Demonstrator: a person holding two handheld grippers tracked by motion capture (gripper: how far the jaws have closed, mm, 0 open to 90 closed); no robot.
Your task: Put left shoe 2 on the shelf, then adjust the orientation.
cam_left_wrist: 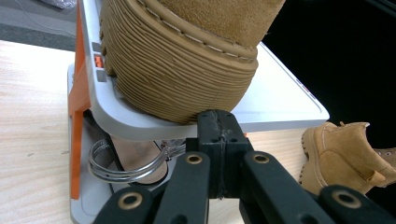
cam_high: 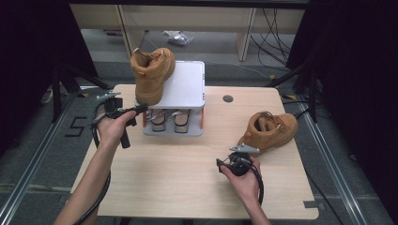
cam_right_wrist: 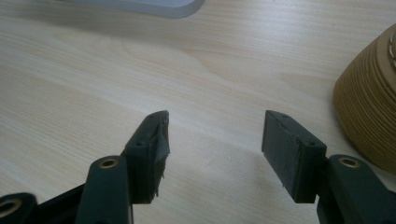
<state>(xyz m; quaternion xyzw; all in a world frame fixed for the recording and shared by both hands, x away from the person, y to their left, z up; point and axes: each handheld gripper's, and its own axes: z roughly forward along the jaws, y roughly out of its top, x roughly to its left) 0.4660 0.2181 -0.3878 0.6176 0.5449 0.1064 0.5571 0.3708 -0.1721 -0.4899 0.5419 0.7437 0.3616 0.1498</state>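
A tan boot (cam_high: 151, 75) stands on the left of the top shelf of a grey shoe rack (cam_high: 187, 86) with orange sides. My left gripper (cam_high: 142, 109) is shut with nothing in it. In the left gripper view its tips (cam_left_wrist: 219, 128) sit at the front edge of the shelf (cam_left_wrist: 280, 105), just under the boot's ribbed sole (cam_left_wrist: 182, 70). A second tan boot (cam_high: 268, 131) lies on the table at the right. My right gripper (cam_high: 234, 158) hovers low beside it, open and empty (cam_right_wrist: 215, 140), with the boot's sole (cam_right_wrist: 369, 116) just to the right of the jaws.
A pair of shoes (cam_high: 169, 120) with metal loops (cam_left_wrist: 123, 163) fills the rack's lower shelf. A round cable hole (cam_high: 228, 98) sits in the wooden table (cam_high: 178, 173) behind the second boot. Cables and furniture legs lie on the floor beyond the table.
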